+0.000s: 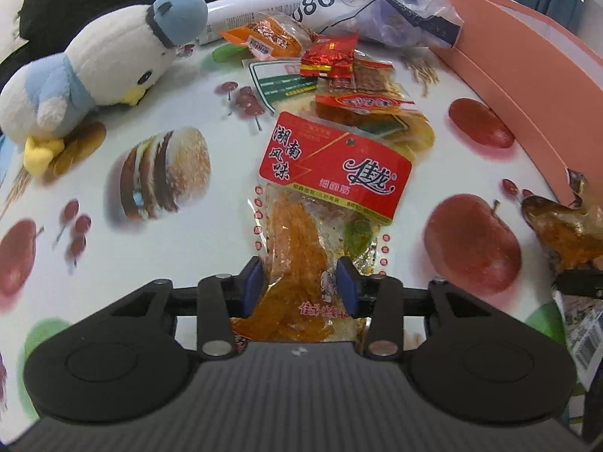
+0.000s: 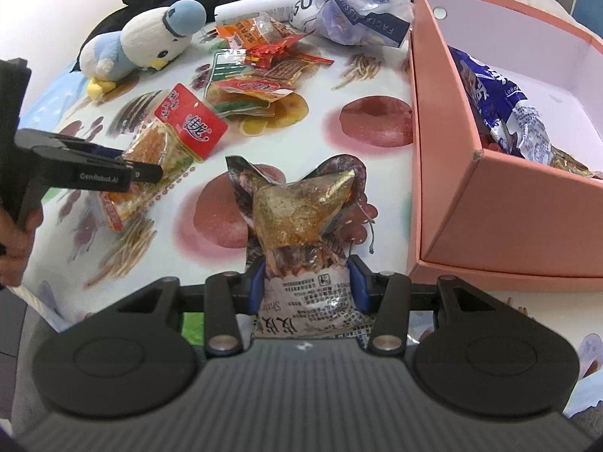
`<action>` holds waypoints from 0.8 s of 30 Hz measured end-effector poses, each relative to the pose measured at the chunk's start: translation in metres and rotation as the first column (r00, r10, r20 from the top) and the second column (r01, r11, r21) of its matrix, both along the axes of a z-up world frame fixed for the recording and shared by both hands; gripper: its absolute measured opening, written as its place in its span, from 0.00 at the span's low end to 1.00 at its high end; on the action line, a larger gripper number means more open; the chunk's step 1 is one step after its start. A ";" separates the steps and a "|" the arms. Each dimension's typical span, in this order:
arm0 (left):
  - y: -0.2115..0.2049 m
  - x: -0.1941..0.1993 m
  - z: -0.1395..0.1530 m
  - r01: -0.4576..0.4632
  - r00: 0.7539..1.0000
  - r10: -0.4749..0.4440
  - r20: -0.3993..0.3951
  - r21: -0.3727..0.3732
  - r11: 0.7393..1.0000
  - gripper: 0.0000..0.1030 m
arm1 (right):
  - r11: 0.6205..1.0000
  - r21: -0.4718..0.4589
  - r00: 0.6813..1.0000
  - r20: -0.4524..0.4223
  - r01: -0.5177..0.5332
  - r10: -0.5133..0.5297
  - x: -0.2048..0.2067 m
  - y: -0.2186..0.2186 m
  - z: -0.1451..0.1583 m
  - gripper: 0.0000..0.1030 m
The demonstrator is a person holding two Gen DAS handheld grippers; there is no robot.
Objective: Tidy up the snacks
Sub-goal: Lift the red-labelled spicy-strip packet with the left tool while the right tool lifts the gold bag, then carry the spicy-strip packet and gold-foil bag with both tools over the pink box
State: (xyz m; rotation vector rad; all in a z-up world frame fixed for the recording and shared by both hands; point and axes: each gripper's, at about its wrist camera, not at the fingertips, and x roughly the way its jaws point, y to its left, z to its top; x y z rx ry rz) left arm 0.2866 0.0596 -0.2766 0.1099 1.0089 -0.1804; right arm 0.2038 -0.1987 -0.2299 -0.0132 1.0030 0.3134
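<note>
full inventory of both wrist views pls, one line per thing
red-label snack packet: 1, red header over clear film with orange strips, mid table, between the left gripper's pads
brown snack bag: 1, brown and gold with a white printed back, in front of the box, in the right gripper
snack pile: several small red, orange and green packets, far table
pink box: 1, pink, open, right side of the table
blue bag: 1, blue and white, inside the box
plush bird: 1, white and blue with yellow beak and feet, far left
white tube: 1, white, far edge
tissue pack: 1, crumpled, white and navy, far edge
tablecloth: 1, white with food prints
left gripper: 1, black, blue pads
right gripper: 1, black, blue pads
hand: 1, left edge
</note>
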 end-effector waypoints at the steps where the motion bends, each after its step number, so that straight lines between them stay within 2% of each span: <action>1: -0.002 -0.003 0.001 -0.001 1.000 0.001 -0.005 0.000 1.000 0.44 | 1.000 0.000 1.000 0.001 0.001 -0.001 -0.002 0.000 0.001 0.47; 7: -0.008 -0.028 0.007 -0.067 0.997 0.067 -0.024 -0.007 0.998 0.41 | 1.000 0.005 1.000 0.010 0.014 -0.014 -0.018 -0.002 0.006 0.47; 11: -0.008 -0.044 0.010 -0.147 0.989 0.145 -0.039 -0.041 0.988 0.40 | 1.000 -0.002 1.000 0.019 0.015 -0.015 -0.029 -0.002 0.009 0.47; 13: -0.008 -0.052 0.011 -0.185 0.982 0.182 -0.050 -0.066 0.981 0.40 | 1.000 -0.001 0.999 0.025 0.020 -0.020 -0.034 -0.003 0.010 0.47; 16: -0.010 -0.061 0.014 -0.229 0.972 0.225 -0.061 -0.064 0.971 0.40 | 0.999 0.009 0.999 0.036 0.031 -0.032 -0.040 -0.005 0.014 0.47; 24: -0.010 -0.084 0.031 -0.315 0.949 0.306 -0.078 -0.169 0.934 0.39 | 0.999 0.015 0.996 0.077 0.045 -0.046 -0.052 -0.010 0.028 0.47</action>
